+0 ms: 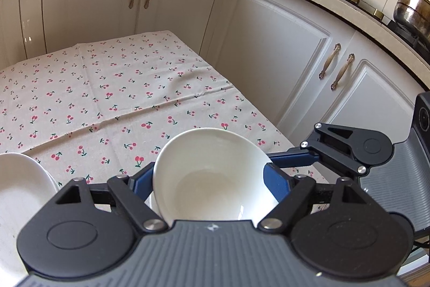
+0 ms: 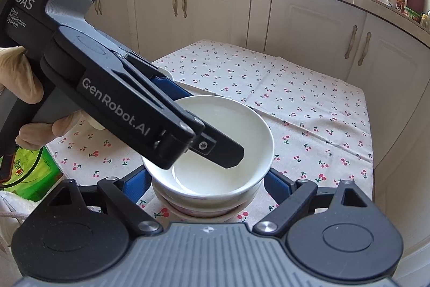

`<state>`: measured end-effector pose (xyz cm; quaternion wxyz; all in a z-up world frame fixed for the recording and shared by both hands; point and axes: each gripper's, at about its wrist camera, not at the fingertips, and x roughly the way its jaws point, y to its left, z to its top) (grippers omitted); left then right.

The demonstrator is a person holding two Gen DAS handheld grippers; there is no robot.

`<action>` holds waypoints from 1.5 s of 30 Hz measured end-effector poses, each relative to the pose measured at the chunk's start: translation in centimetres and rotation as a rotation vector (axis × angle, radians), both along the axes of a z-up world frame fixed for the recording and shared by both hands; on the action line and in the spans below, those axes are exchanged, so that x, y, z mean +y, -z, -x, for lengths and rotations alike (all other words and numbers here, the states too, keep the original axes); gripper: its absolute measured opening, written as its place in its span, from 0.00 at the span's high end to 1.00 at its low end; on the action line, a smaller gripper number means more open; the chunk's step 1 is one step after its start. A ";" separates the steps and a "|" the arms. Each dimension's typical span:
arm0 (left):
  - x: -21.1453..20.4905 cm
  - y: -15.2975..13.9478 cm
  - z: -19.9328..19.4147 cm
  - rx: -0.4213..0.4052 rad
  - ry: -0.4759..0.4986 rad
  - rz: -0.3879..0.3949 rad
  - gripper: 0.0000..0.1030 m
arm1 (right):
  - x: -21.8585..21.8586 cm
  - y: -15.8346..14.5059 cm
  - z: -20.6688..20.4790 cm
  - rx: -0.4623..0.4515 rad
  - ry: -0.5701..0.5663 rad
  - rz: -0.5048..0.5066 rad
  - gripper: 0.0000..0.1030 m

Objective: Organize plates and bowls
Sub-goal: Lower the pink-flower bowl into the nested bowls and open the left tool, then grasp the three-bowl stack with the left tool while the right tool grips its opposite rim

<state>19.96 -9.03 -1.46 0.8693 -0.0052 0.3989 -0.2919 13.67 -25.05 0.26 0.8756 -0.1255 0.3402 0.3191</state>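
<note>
The left gripper [image 2: 215, 125] squeezed the round white china bowl [image 2: 212, 144]. The right gripper [image 2: 207, 179] stood open around it. A knock could tip the stack.

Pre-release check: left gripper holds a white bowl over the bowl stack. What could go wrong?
1. White ceramic bowl sits tilted in the left gripper; released so, it may seat crooked on the pink-patterned stacked bowls.
2. Right gripper flanks that stack closely; a bump could topple it.

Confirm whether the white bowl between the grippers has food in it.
No. In the right wrist view the white bowl shows only its bare glossy inside, as it sits on a stack on the cherry-print tablecloth.
</note>
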 end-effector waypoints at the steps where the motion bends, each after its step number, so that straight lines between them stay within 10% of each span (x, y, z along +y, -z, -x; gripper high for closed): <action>1: 0.0 0.1 0.0 0.002 0.001 0.001 0.19 | 0.0 0.0 0.0 0.002 0.000 0.000 0.10; 45: 5.3 0.8 2.0 -0.022 0.111 -0.053 0.03 | -0.7 1.0 0.9 -0.019 -0.044 0.069 0.00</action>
